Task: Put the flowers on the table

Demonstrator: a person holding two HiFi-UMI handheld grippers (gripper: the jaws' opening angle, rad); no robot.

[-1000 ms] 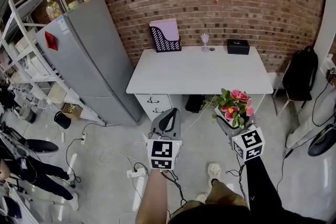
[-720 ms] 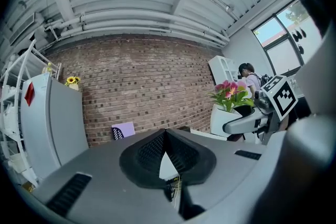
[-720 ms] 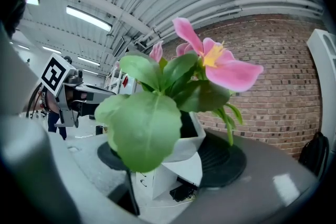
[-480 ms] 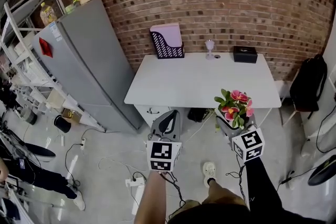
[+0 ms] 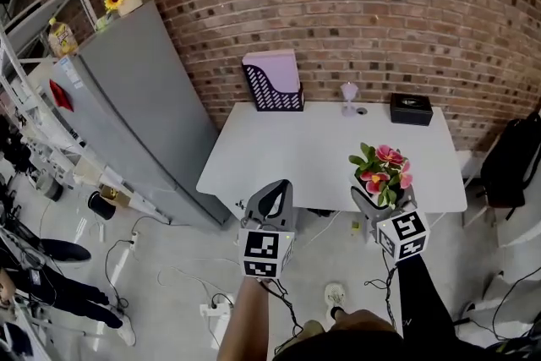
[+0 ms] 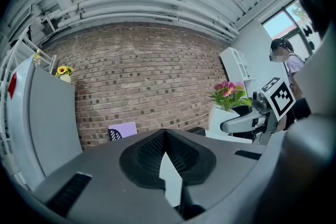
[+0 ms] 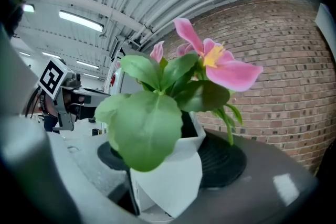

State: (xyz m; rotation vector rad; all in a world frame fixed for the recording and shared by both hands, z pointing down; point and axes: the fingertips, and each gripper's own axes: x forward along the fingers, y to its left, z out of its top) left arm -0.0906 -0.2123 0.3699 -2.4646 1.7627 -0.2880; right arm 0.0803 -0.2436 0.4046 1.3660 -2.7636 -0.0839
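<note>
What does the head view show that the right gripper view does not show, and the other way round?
Only the head view: the white table, with a black file holder, a small glass and a black box at its back edge, and the grey fridge. Only the right gripper view: the ceiling lights, and the ribbed pads of the right gripper tongs pressed on the white pot. Both: the pink flowers, the left gripper with its marker cube, and the brick wall.
</note>
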